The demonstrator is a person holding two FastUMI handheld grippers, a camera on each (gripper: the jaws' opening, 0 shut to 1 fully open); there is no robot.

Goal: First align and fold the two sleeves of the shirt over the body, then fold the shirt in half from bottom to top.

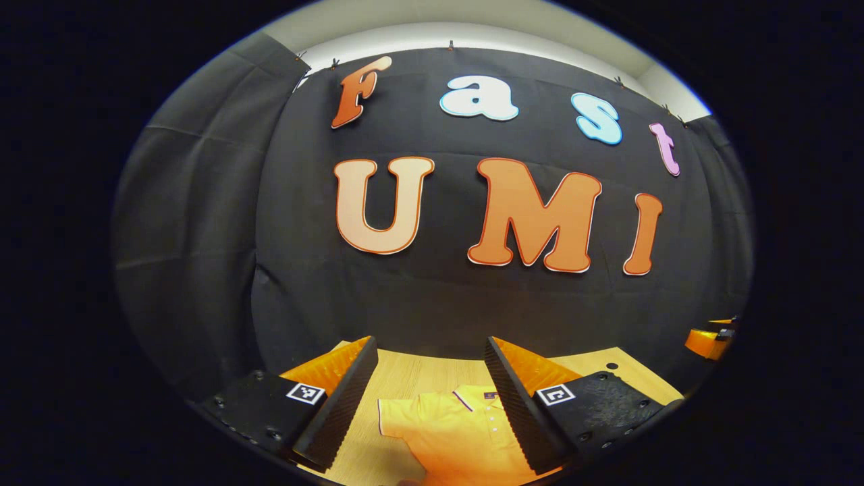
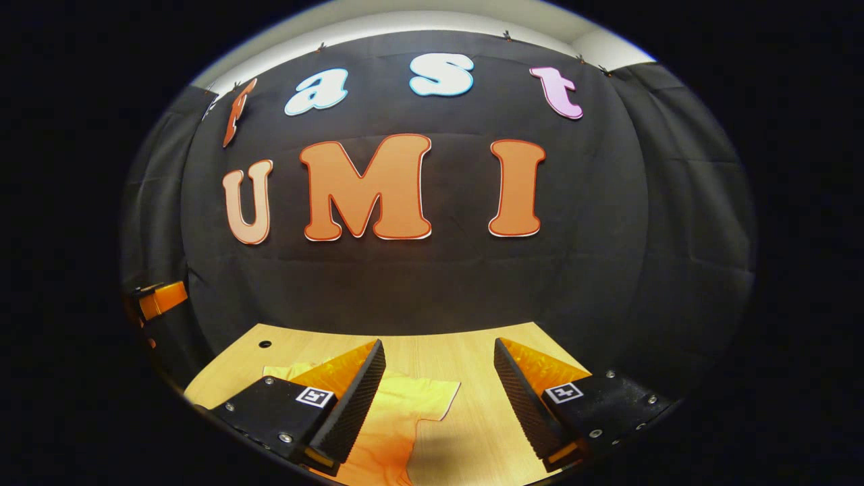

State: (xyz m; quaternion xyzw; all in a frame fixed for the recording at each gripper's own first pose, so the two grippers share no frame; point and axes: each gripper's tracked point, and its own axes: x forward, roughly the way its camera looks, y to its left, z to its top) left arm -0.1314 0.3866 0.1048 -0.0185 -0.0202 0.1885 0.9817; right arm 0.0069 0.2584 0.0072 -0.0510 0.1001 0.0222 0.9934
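So the setup is a light wooden table (image 1: 418, 378) pushed up against a black cloth wall (image 1: 432, 297), with a strip of pale wall or ceiling showing above the cloth where it's clipped up. There's a small dark hole in the tabletop (image 2: 264, 344) near the far left corner in the right gripper view. No bins or boxes anywhere that I can spot, just the shirt (image 1: 452, 425) lying flat on the wood. It's an orange-yellow polo with a collar, a short button placket and dark trim on the sleeve cuff. In the left gripper view one short sleeve (image 1: 398, 415) sticks out to the left, spread flat, and the collar end points toward the wall. In the right gripper view the other sleeve (image 2: 422, 395) lies spread out on the table, still unfolded. Left gripper (image 1: 432, 398) hovers above the shirt with its fingers wide apart, nothing between them, collar area sitting in the gap. Right gripper (image 2: 439, 398) is likewise spread wide and empty, hanging over the sleeve edge and bare wood. Both are held low and pointed at the wall.
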